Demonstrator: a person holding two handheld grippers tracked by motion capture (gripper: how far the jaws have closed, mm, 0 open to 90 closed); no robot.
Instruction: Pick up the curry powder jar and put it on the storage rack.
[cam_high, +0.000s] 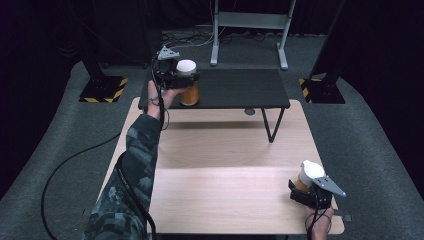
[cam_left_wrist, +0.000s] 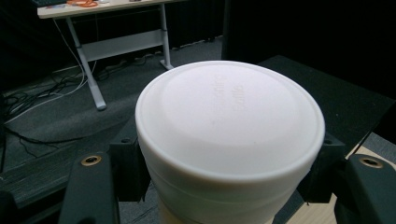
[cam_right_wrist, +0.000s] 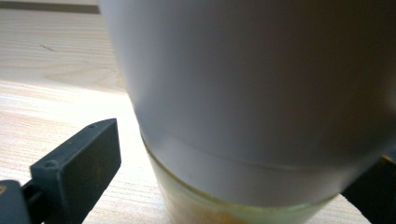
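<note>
Two orange jars with white lids are in play. My left gripper (cam_high: 185, 76) is shut on one jar (cam_high: 188, 92) just under its lid, at the front left corner of a low black table (cam_high: 240, 87); whether the jar's base rests on it I cannot tell. In the left gripper view the white lid (cam_left_wrist: 229, 107) sits between both jaws of that gripper (cam_left_wrist: 229, 161), which press its sides. The second jar (cam_high: 307, 176) stands near the right front corner of the wooden table (cam_high: 225, 190). My right gripper (cam_high: 305, 189) straddles this jar (cam_right_wrist: 252, 84), open, with a gap at its left jaw.
The low black table stands on thin legs (cam_high: 272, 125) on the far half of the wooden table. Beyond it lie grey carpet, a white desk frame (cam_high: 250, 30) and two black stands with yellow-striped bases (cam_high: 105, 90). A black cable (cam_high: 65, 170) trails off the table's left side.
</note>
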